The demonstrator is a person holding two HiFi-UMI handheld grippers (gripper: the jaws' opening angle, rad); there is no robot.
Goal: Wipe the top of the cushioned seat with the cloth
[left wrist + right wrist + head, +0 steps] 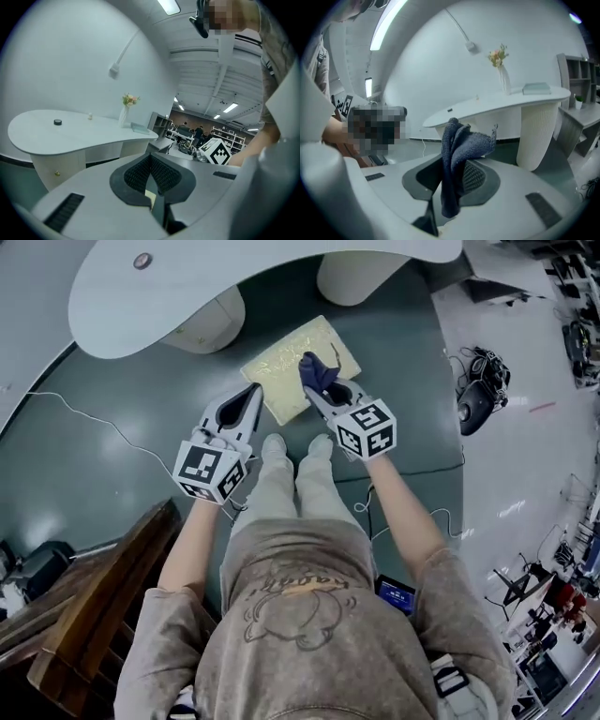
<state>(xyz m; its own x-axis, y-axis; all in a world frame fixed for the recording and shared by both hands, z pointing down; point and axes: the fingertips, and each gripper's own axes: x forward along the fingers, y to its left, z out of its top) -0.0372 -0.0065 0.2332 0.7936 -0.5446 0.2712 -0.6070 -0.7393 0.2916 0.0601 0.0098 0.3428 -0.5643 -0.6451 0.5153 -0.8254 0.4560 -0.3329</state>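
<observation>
No legible text or numbers anywhere, sweatshirt lettering (298,585) too blurred to read

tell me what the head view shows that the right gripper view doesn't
Only the head view: the yellowish cushioned seat and the left gripper, jaws together and empty. Only the right gripper view: a vase of flowers on the white table. Both: that table, and the dark cloth clamped in the right gripper.

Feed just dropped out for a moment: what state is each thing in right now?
left gripper: shut, empty.
right gripper: shut on the cloth.
cloth: bunched, hanging from the right gripper.
cushioned seat: lying flat on the floor.
</observation>
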